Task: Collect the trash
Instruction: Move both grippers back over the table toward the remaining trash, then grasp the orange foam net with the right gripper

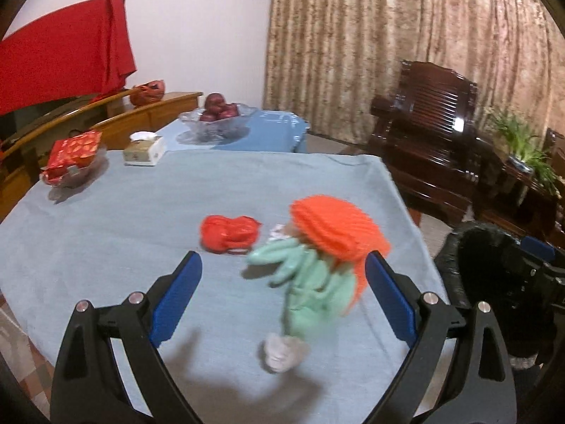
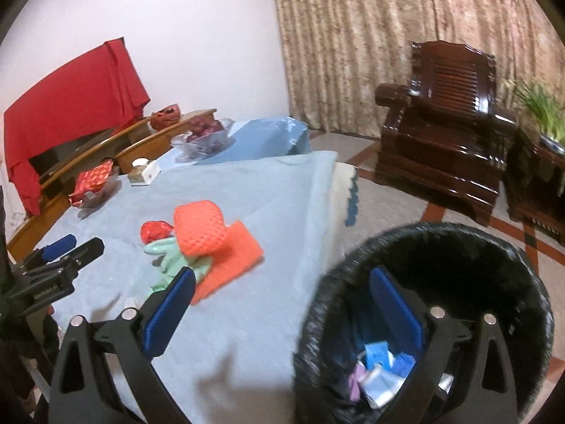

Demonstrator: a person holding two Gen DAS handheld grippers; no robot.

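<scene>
only the right wrist view looks into the black-lined trash bin [image 2: 423, 282] beside the table [image 2: 247, 318], with papers at its bottom (the left wrist view catches just its rim). both the left gripper [image 1: 282, 289] and right gripper [image 2: 282, 296] gape empty. the orange foam netting [image 2: 212, 240], mint glove [image 1: 303, 275] and red wrapper [image 1: 229, 233] lie on the cloth.

Orange netted foam [image 2: 201, 229], mint glove [image 2: 176, 258], red wrapper [image 1: 227, 233], pale blue cloth [image 1: 106, 247], blk bin [image 2: 459, 247]
</scene>
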